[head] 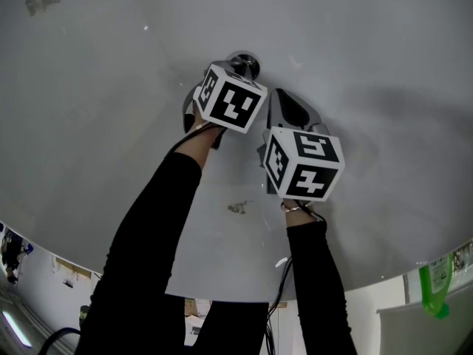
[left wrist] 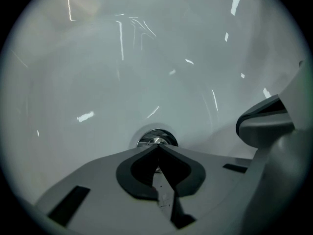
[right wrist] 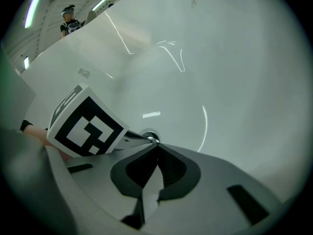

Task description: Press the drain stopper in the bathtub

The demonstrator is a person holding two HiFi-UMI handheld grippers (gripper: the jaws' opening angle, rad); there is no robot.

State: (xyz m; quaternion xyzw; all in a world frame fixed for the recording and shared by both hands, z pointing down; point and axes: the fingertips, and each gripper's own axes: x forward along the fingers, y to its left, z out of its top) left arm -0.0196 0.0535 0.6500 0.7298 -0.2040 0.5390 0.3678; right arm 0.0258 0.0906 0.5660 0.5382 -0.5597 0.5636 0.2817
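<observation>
Just ahead of the left gripper [left wrist: 157, 148], closed and empty, the round chrome drain stopper [left wrist: 152, 140] is set in the glossy white bathtub [left wrist: 98, 82], facing it, without long axis; the right gripper [right wrist: 156, 147] is held closed alongside.

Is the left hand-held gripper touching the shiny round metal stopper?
Cannot tell: left gripper view shows the left hand-held gripper overlapping the shiny metal stopper, hiding any gap.

Open hall — bathtub [head: 384, 65], ceiling strip lights [right wrist: 103, 2]
</observation>
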